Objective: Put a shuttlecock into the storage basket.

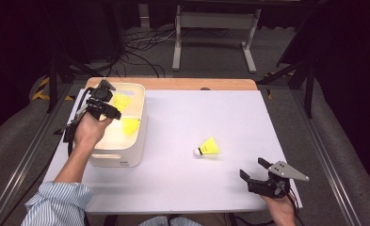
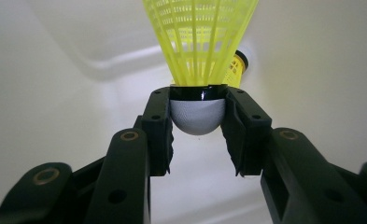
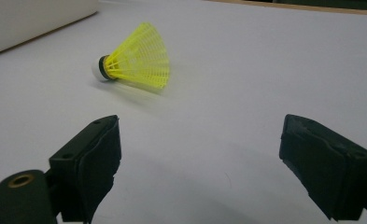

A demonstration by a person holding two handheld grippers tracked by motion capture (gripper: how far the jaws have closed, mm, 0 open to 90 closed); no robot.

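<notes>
I've got my left gripper (image 2: 198,116) pinching a shuttlecock (image 2: 200,51) inside the bin (image 1: 134,141), one already in, right gripper (image 3: 200,158) spread, last shuttle (image 3: 134,58) at its 11 o'clock.

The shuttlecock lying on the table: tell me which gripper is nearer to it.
Right. The right gripper sits just beyond the shuttlecock, jaws open; the left gripper is over the white bin.

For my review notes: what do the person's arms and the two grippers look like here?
Both grippers are black, each with two blocky jaws with brass-coloured screw holes. The right gripper carries a grey three-cornered plate on top; a black cable trails from it. The left gripper also trails a black cable. The left forearm wears a rolled-up sleeve with blue and white stripes.
</notes>
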